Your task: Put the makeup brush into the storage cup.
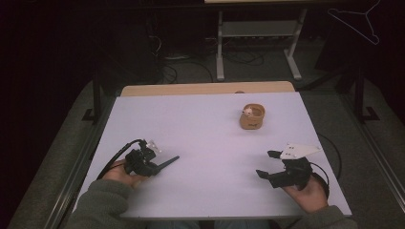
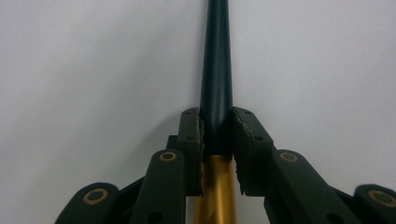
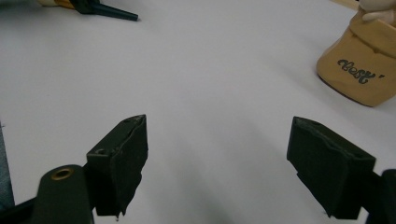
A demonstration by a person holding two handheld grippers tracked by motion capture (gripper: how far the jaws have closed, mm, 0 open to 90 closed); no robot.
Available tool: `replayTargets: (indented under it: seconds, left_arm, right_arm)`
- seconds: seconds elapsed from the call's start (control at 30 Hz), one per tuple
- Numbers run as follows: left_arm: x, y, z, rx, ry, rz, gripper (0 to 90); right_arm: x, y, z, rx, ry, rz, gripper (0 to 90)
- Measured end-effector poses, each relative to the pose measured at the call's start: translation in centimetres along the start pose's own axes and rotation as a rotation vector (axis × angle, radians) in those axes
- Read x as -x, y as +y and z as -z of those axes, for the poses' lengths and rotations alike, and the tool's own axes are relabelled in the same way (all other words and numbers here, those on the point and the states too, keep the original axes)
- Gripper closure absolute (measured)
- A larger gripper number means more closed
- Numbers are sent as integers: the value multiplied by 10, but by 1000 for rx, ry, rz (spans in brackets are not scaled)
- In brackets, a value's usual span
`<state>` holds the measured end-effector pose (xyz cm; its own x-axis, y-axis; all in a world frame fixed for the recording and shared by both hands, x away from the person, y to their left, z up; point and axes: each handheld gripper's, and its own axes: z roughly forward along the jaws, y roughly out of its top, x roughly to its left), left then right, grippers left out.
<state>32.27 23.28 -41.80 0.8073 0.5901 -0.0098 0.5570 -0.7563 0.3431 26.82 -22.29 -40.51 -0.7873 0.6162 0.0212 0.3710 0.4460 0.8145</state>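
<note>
A slim dark pen-like rod (image 2: 216, 70) with a gold lower section (image 2: 217, 186) runs straight out between the jaws of my left gripper (image 2: 217, 130). Both pads press on it. From above, the left gripper (image 1: 155, 166) lies near the table's front left, and the rod's tip (image 1: 173, 159) points right. My right gripper (image 1: 266, 163) rests at the front right, open, with nothing between its jaws (image 3: 219, 158). A tan cup (image 1: 252, 117) with dark lettering (image 3: 359, 70) stands at the far right of the table and holds something small and white (image 1: 248, 112).
The white tabletop (image 1: 200, 138) ends in a wooden strip (image 1: 205, 88) along its far edge. Beyond it stand a metal table frame (image 1: 258, 28) and floor cables (image 1: 181, 67). A wire hanger (image 1: 358, 21) hangs at the top right.
</note>
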Motion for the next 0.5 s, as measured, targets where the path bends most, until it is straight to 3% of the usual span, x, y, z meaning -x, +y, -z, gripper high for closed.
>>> replayTargets:
  seconds: [0.5]
  left_arm:
    - [-1,0,1,0,-6,9,747]
  right_arm:
    - [0,0,0,1,7,-3,195]
